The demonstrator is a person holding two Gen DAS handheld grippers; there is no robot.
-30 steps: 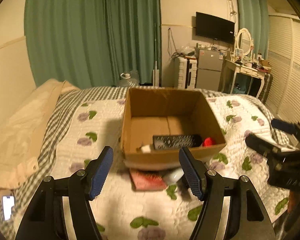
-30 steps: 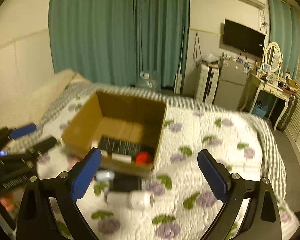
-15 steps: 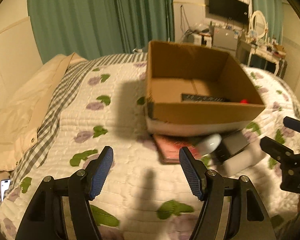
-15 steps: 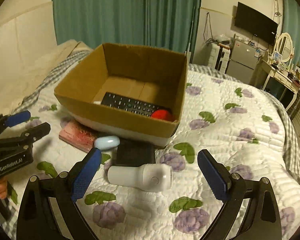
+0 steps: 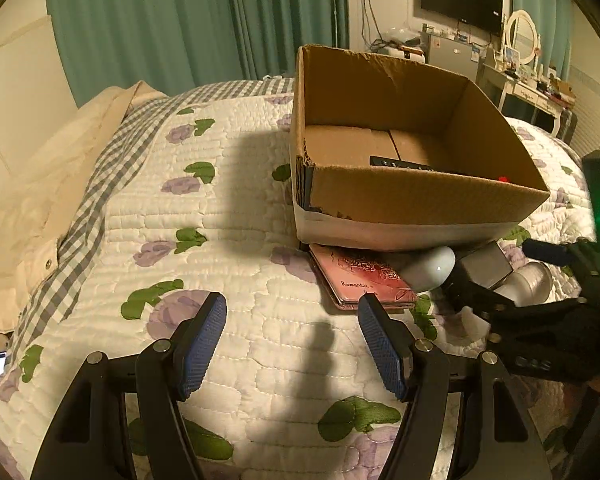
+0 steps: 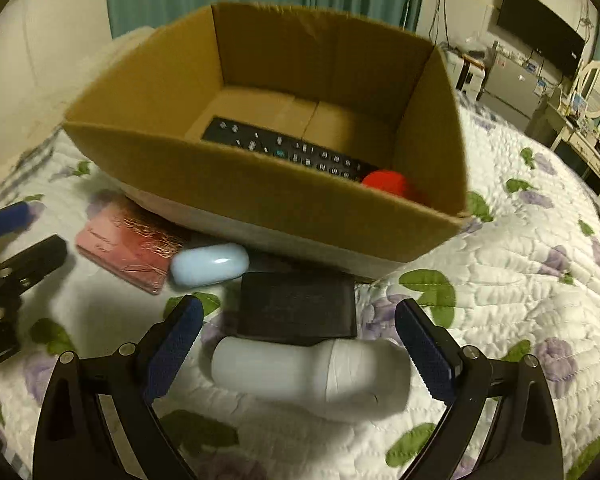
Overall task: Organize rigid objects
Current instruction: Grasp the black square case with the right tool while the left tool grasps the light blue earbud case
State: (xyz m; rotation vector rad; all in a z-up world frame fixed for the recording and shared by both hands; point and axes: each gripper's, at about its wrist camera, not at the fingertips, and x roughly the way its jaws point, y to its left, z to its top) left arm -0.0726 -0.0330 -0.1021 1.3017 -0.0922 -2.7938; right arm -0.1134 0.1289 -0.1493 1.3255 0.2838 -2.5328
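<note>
**A:** Start with the left wrist view. What step is in hand?

**B:** Gathering, I'd judge. The cardboard box (image 5: 404,152) sits on the quilted bed (image 5: 204,248), with a black remote (image 5: 404,165) and a red object (image 5: 502,179) already in it. Loose things lie just in front of its near wall: a pink booklet (image 5: 364,280), a pale blue case (image 5: 430,267) beside it, a dark box (image 5: 485,267) and the end of a white bottle (image 5: 530,280).

**A:** And the left claw (image 5: 292,344)?

**B:** Released, jaws spread wide with nothing between them, held low over the quilt and pointing toward the booklet's near corner. The right claw (image 5: 536,280) reaches in from the right edge, near the bottle.

**A:** Now the right wrist view.

**B:** The white bottle (image 6: 312,372) lies on its side directly between the blue pads of the right claw (image 6: 298,344), which is spread wide and not yet touching it. The black box (image 6: 298,306) lies just behind it, touching or nearly so. The pale blue case (image 6: 209,264) and pink booklet (image 6: 130,246) lie to the left, the remote (image 6: 284,150) and red object (image 6: 386,182) inside the cardboard box (image 6: 260,196).

**A:** What does the next move call for?

**B:** Probably lowering the right claw around the bottle's body and closing across its width, then lifting clear of the box's near wall. The bottle is round, so it could roll if only one pad meets it first.
</note>
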